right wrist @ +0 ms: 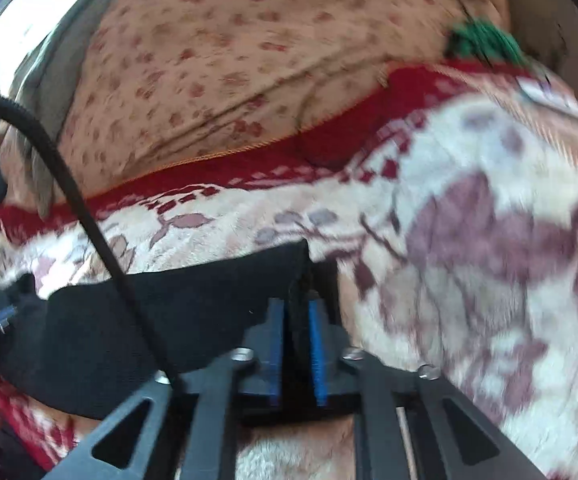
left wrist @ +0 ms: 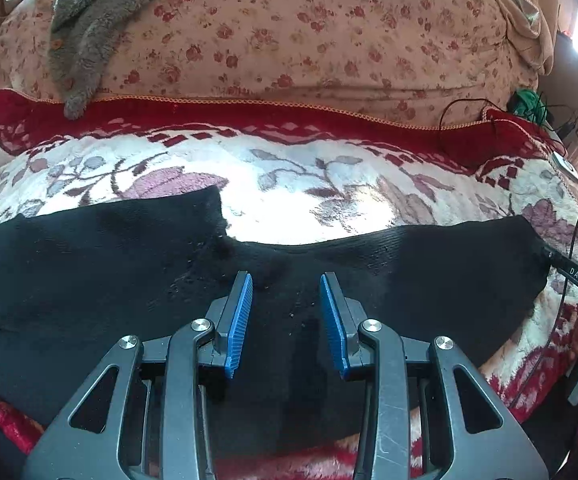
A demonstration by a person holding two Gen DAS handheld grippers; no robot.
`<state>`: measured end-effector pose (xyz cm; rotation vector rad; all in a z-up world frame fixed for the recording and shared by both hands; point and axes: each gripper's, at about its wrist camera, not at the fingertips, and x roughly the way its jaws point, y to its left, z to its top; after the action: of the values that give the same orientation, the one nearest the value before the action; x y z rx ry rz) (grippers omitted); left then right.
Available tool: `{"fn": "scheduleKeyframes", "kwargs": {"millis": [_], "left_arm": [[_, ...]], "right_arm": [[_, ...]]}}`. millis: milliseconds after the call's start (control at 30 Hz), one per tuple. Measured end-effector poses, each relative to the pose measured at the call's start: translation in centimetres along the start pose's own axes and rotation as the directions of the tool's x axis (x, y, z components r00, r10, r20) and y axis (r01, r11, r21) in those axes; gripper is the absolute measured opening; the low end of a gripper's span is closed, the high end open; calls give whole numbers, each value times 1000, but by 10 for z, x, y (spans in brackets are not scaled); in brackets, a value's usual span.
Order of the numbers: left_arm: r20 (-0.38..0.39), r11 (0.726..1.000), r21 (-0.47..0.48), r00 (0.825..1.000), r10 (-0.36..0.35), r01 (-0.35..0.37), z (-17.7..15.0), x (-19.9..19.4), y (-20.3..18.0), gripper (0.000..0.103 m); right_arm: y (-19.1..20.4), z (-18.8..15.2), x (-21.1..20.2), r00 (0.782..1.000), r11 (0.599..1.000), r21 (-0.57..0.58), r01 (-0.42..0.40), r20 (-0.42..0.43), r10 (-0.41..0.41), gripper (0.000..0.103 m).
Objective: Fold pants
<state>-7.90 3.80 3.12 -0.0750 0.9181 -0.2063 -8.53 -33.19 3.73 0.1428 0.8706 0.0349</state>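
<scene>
Black pants (left wrist: pixel 109 272) lie spread across a white and red floral blanket (left wrist: pixel 309 184) on a bed. My left gripper (left wrist: pixel 286 282) hovers over the middle of the pants, its blue pads (left wrist: pixel 241 320) well apart and nothing pinched between them. In the right wrist view, which is blurred, my right gripper (right wrist: pixel 297 310) is shut on the right end of the pants (right wrist: pixel 169 312), with black cloth bunched between its blue pads (right wrist: pixel 276 352). In the left wrist view a black finger (left wrist: pixel 573 274) of the right gripper sits at the right corner of the pants.
A peach flowered quilt (left wrist: pixel 289 32) is heaped at the back with a grey fuzzy garment (left wrist: pixel 81 36) on it. At the far right are a green bundle (left wrist: pixel 527 98), thin black wires (left wrist: pixel 465 106) and a small white device (left wrist: pixel 567 166). A thick black cable (right wrist: pixel 69 184) crosses the right wrist view.
</scene>
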Motion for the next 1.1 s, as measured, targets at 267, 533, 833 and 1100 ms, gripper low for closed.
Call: {"fn": "scheduleKeyframes", "kwargs": {"millis": [267, 533, 833, 1100], "left_arm": [[-6, 1000, -7, 1000, -21, 21, 9, 12, -10, 33], [-2, 996, 7, 996, -86, 86, 13, 9, -19, 33], [-124, 954, 126, 959, -256, 271, 41, 27, -62, 41], [-138, 954, 137, 959, -247, 265, 51, 39, -75, 41]], "right_arm": [[-23, 16, 0, 997, 995, 71, 72, 21, -73, 1], [-44, -5, -20, 997, 962, 264, -64, -23, 72, 57], [-51, -35, -14, 977, 904, 404, -142, -90, 194, 58], [-38, -19, -39, 995, 961, 258, -97, 22, 95, 57]]}}
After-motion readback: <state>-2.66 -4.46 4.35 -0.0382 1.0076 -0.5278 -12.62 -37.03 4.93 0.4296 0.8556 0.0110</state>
